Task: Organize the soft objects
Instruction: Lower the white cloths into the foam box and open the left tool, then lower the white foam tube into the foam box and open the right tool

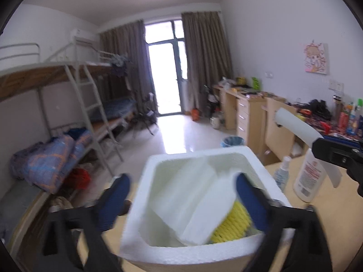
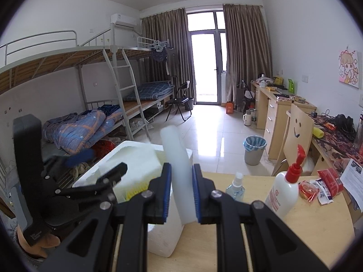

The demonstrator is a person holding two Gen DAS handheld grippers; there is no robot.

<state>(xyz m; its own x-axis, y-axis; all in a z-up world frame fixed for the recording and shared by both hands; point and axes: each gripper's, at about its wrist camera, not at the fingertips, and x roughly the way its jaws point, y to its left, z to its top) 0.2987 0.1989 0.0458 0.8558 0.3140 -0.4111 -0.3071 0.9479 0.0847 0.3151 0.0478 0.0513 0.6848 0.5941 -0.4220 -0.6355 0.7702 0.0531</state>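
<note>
A white foam box point(image 1: 195, 255) stands on the wooden table and holds white foam blocks point(image 1: 192, 204) and a yellow sponge point(image 1: 231, 224). My left gripper point(image 1: 181, 195) is open, its blue fingers either side of the box opening, above the blocks. It shows in the right wrist view point(image 2: 79, 172) over the box point(image 2: 95, 176). My right gripper point(image 2: 181, 195) is shut on a white foam tube point(image 2: 179, 174), held upright beside the box. The tube also shows in the left wrist view point(image 1: 295, 124).
A lotion pump bottle point(image 2: 283, 195), a small spray bottle point(image 2: 236, 188) and red snack packets point(image 2: 326, 181) stand on the table point(image 2: 295, 231) to the right. Bunk beds point(image 2: 90, 113) line the left wall, desks point(image 2: 279, 108) the right. A bin point(image 2: 254, 149) stands on the floor.
</note>
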